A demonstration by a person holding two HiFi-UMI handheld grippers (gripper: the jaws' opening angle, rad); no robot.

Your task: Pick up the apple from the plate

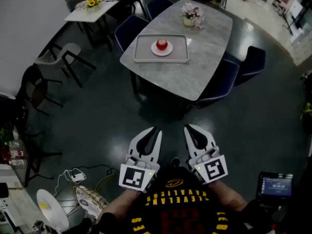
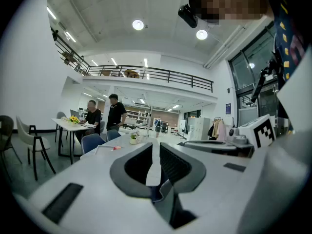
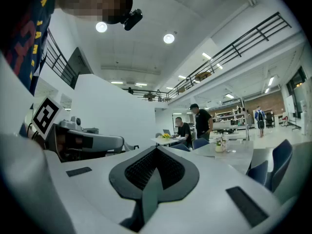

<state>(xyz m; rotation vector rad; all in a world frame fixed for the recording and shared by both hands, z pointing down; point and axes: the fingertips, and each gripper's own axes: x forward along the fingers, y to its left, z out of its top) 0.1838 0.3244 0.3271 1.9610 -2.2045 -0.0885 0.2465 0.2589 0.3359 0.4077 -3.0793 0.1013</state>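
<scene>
A red apple (image 1: 162, 45) sits on a small white plate (image 1: 155, 51) in a pale tray (image 1: 144, 57) on the grey table (image 1: 195, 72), far ahead of me. Both grippers hang close to my body, well short of the table, pointing towards it. My left gripper (image 1: 157, 129) (image 2: 155, 144) stands open by a narrow gap, with nothing between its jaws. The jaws of my right gripper (image 1: 187, 127) (image 3: 156, 148) meet at the tips, shut and empty. In the left gripper view the apple (image 2: 117, 147) is a small red spot on the distant tabletop.
Dark blue chairs (image 1: 251, 65) ring the table, and a flower pot (image 1: 190, 17) stands beyond the tray. A second table (image 1: 92, 9) with yellow flowers is at the back left, with two people (image 3: 195, 123) at it. Chairs (image 1: 63, 60) line the left; cables (image 1: 78, 175) lie on the dark floor.
</scene>
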